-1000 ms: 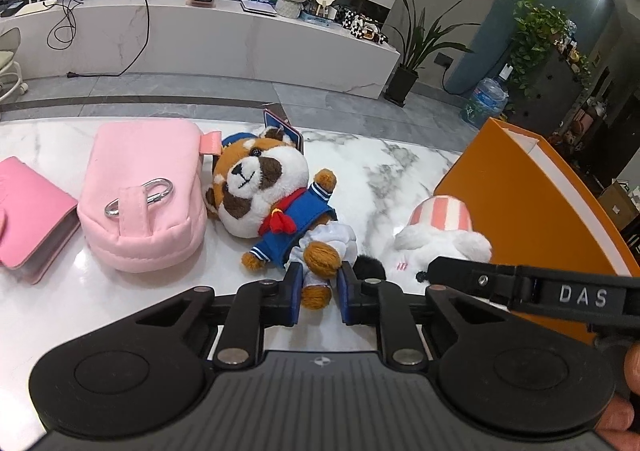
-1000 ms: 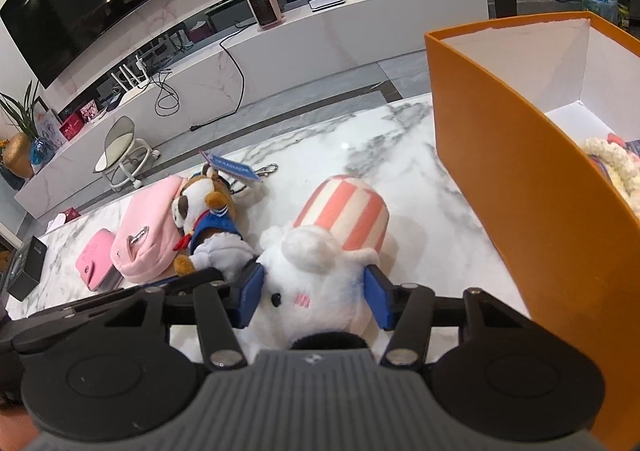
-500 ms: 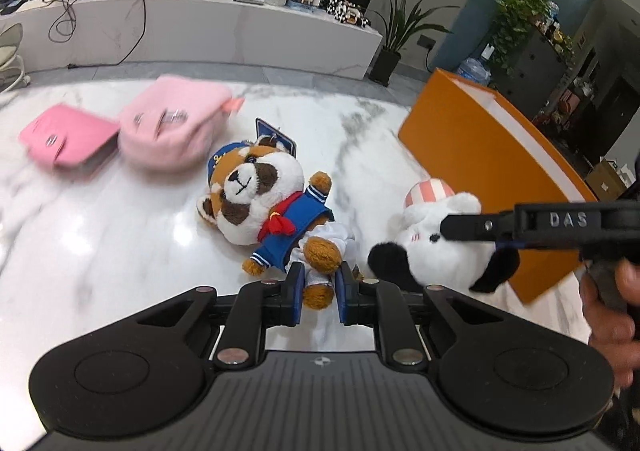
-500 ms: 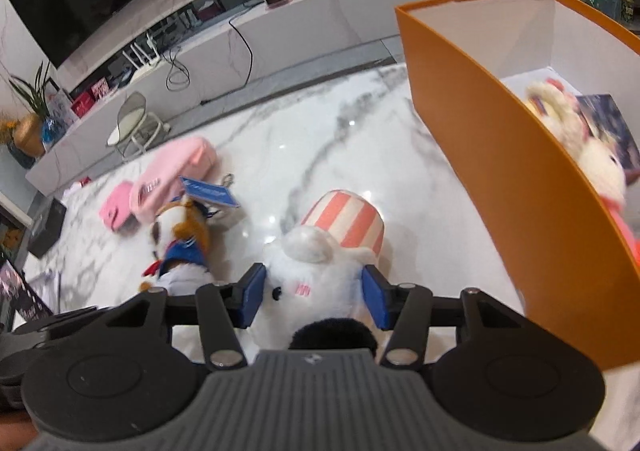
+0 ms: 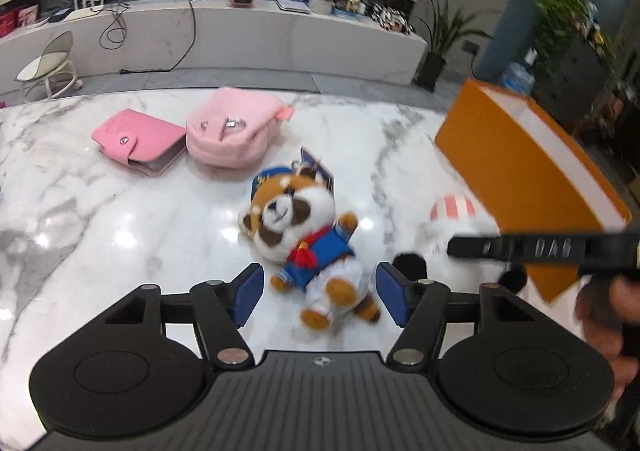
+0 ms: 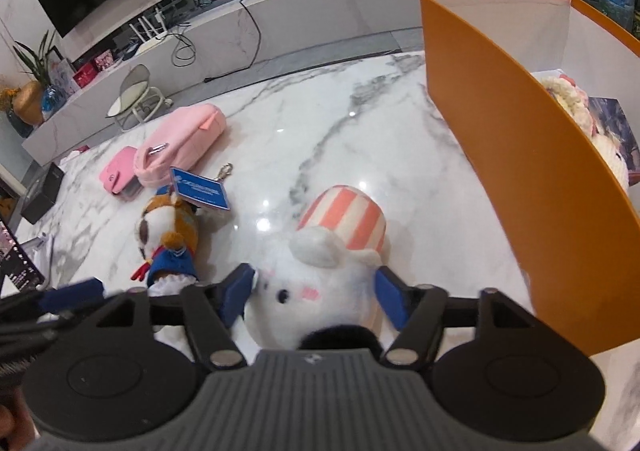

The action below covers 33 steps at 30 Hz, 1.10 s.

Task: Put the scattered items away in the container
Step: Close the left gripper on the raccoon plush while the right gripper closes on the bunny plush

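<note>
A red-panda plush in a blue sailor suit (image 5: 304,227) lies on the marble table (image 5: 100,235). My left gripper (image 5: 320,297) is open, its blue pads on either side of the plush's legs without touching them. My right gripper (image 6: 316,297) is shut on a white plush with a pink-striped hat (image 6: 332,255), held just left of the orange box (image 6: 520,155). The red-panda plush also shows in the right wrist view (image 6: 168,235), left of the white plush. The box also shows in the left wrist view (image 5: 528,175), with the white plush (image 5: 452,219) blurred beside it.
A pink pouch (image 5: 232,131) and a pink wallet (image 5: 136,143) lie at the far left of the table. The orange box holds a cream plush (image 6: 576,107) and a dark card. Beyond the table stand a white counter, a chair and plants.
My left gripper has opened and let go of the red-panda plush's leg; the plush now lies free. My right gripper still holds the white plush beside the box.
</note>
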Each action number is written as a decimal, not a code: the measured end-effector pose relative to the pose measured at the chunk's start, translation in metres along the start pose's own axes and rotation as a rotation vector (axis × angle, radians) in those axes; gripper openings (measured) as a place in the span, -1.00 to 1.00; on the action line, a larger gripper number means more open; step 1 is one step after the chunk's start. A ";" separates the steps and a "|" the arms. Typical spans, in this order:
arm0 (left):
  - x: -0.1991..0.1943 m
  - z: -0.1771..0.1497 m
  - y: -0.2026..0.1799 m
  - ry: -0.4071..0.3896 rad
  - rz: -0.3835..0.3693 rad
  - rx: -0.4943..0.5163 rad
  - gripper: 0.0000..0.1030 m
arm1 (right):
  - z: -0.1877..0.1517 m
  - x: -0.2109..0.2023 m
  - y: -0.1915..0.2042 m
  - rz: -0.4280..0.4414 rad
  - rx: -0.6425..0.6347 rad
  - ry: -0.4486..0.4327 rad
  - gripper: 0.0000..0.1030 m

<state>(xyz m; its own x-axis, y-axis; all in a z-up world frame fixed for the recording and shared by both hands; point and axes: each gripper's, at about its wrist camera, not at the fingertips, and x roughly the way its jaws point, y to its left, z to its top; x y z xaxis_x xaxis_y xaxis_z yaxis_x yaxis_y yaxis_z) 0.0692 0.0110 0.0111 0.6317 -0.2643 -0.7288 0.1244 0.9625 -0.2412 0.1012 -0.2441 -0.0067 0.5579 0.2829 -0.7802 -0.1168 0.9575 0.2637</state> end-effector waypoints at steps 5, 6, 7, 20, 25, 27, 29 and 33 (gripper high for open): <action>0.024 0.015 -0.005 0.004 0.032 -0.036 0.43 | 0.001 0.001 -0.004 -0.021 0.009 -0.005 0.60; 0.029 0.016 -0.005 0.014 0.041 -0.048 0.43 | 0.002 0.002 -0.004 -0.025 0.011 -0.007 0.62; 0.035 0.017 -0.005 0.025 0.052 -0.058 0.43 | 0.002 0.002 -0.005 -0.029 0.012 -0.007 0.64; 0.076 0.009 -0.003 0.134 0.118 -0.074 0.51 | 0.000 0.022 -0.002 -0.036 0.002 0.037 0.65; 0.075 0.007 -0.002 0.119 0.102 -0.068 0.36 | 0.000 0.026 0.000 -0.024 -0.004 0.052 0.62; 0.074 0.007 -0.002 0.119 0.096 -0.064 0.28 | 0.000 0.027 0.001 -0.014 -0.007 0.057 0.50; 0.072 0.008 -0.002 0.116 0.088 -0.061 0.17 | 0.000 0.027 0.002 -0.005 -0.010 0.062 0.40; 0.068 0.009 -0.001 0.107 0.073 -0.060 0.02 | -0.001 0.026 0.003 0.002 -0.015 0.065 0.35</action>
<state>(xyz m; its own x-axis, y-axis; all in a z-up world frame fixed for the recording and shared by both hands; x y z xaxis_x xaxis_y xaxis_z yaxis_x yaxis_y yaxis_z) 0.1188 -0.0070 -0.0329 0.5517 -0.2021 -0.8092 0.0335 0.9748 -0.2207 0.1150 -0.2341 -0.0270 0.5035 0.2878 -0.8147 -0.1310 0.9574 0.2573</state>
